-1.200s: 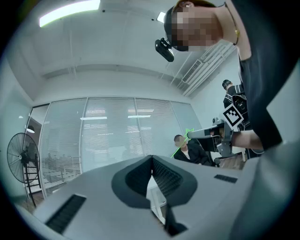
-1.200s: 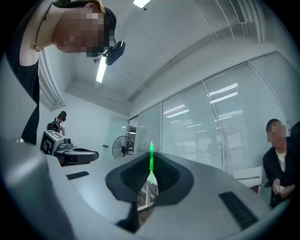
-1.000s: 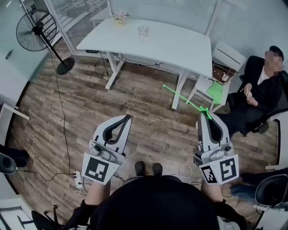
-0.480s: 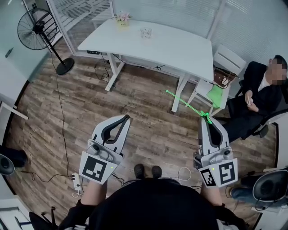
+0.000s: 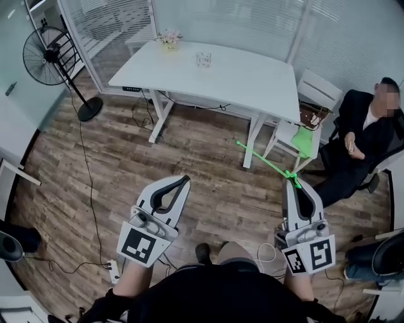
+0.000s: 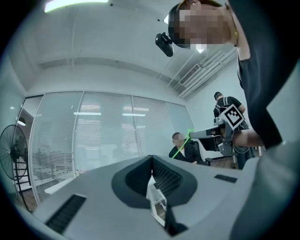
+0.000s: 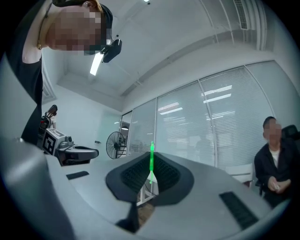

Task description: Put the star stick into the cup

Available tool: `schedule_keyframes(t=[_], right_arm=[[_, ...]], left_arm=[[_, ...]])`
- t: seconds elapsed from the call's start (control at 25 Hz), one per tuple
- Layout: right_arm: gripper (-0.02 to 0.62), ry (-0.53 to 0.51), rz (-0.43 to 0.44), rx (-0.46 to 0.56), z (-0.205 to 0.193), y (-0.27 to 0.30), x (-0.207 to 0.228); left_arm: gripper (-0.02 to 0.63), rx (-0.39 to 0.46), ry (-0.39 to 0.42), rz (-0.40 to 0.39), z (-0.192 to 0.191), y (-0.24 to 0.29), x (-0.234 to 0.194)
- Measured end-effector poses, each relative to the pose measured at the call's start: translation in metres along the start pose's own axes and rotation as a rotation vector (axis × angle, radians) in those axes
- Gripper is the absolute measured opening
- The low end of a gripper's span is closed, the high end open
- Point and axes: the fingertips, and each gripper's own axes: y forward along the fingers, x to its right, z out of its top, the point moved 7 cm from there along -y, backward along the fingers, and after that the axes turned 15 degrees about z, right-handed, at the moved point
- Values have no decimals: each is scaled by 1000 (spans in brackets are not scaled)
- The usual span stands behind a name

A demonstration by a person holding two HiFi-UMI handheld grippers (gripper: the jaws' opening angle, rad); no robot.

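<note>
Right tongs (image 5: 295, 183) clamped on green star stick (image 5: 265, 161), stick jutting forward over wooden floor (image 5: 189, 145). Left tongs (image 5: 183, 182) closed, empty. Cup (image 5: 202, 59) on white worktop (image 5: 252, 82), well apart from stick.

White table (image 5: 252, 74) — fan (image 5: 44, 54) — seated person (image 5: 361, 140)

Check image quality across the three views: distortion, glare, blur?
Head view: wide-angle bends the table edges; light even, stick sharp. Left gripper view: dark corners, ceiling light glares. Right gripper view: lamp blown out, stick crisp.
</note>
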Motion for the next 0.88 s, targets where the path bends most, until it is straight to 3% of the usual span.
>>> schedule_keyframes(t=[0.4, 0.56, 0.68, 0.8, 0.88], right_arm=[[23, 8, -10, -6, -2, 29, 32], [23, 16, 22, 15, -26, 66, 46], [23, 17, 21, 6, -37, 79, 55], [23, 10, 26, 25, -37, 97, 77], [23, 3, 29, 27, -40, 109, 92]], left_arm=[[14, -35, 73, -7, -10, 40, -12], [14, 22, 47, 37, -22, 63, -38], [14, -65, 143, -7, -37, 69, -47], [14, -7, 42, 65, -38, 88, -56], [14, -5, 26, 80, -44, 103, -59]])
